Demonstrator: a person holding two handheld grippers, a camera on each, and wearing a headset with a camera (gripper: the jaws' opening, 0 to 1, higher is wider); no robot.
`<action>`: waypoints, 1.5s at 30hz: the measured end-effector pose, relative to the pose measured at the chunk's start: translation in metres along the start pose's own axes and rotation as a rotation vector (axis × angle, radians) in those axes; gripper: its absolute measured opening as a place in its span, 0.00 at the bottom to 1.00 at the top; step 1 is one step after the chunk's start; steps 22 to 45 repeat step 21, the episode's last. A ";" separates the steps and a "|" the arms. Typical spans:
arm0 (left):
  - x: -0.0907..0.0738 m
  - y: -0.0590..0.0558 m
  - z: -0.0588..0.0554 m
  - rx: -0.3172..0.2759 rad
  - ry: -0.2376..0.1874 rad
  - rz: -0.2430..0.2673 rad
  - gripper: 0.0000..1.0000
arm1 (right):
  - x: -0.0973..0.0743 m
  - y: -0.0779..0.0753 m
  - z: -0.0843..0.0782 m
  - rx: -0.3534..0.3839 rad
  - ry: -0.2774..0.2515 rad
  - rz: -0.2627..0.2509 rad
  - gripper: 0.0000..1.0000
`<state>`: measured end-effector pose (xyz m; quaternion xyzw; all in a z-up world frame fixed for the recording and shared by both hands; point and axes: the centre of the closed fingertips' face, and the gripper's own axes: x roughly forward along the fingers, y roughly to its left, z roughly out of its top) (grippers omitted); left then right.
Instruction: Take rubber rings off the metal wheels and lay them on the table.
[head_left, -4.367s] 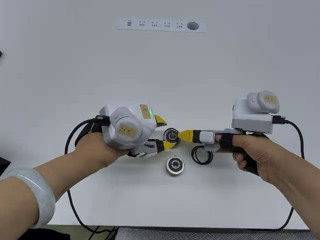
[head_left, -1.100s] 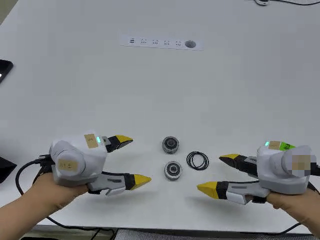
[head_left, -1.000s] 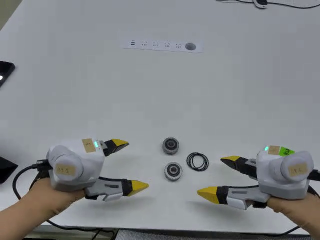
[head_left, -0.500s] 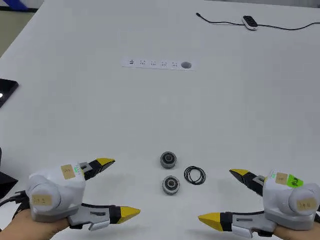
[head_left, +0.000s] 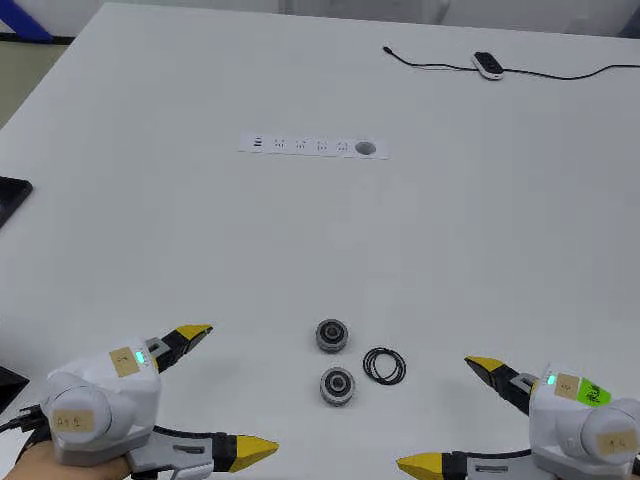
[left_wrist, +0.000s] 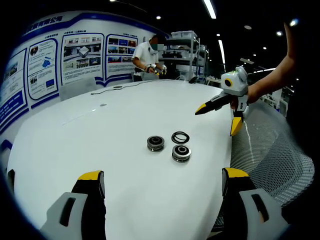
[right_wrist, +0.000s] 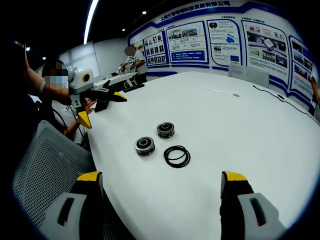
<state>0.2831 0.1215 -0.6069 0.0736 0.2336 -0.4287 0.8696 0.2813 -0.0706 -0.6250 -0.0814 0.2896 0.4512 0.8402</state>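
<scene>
The left gripper is hovering over the near edge of the white table. Its yellow-tipped jaws are spread wide and holding nothing. The right gripper is hanging at the same near edge on the other side, its jaws gaping just as far and likewise gripping nothing. Neither is touching the parts, which are lying between the two and well apart from both.

Just beyond the jaw tips, the nearer metal wheel is lying flat on the table. The farther metal wheel is lying flat just behind it, near but not touching. The rubber rings are resting flat on the table just to the right of the wheels, level with the gap between them. They are thin black loops overlapping one another, and I cannot tell how many there are. The wheels are too small to tell whether any rubber is sitting on them.

Farther out, a white power strip is lying across the middle of the table. Near the far edge a black cable is trailing to a small dark device. A dark flat object is poking in at the left edge.
</scene>
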 end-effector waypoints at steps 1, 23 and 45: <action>0.000 0.000 0.000 0.000 0.000 0.001 1.00 | 0.000 0.000 0.000 -0.002 -0.001 -0.002 0.99; -0.006 0.006 -0.008 -0.024 0.020 0.026 1.00 | 0.002 -0.007 0.004 0.018 -0.013 -0.024 0.99; -0.006 0.006 -0.008 -0.024 0.020 0.026 1.00 | 0.002 -0.007 0.004 0.018 -0.013 -0.024 0.99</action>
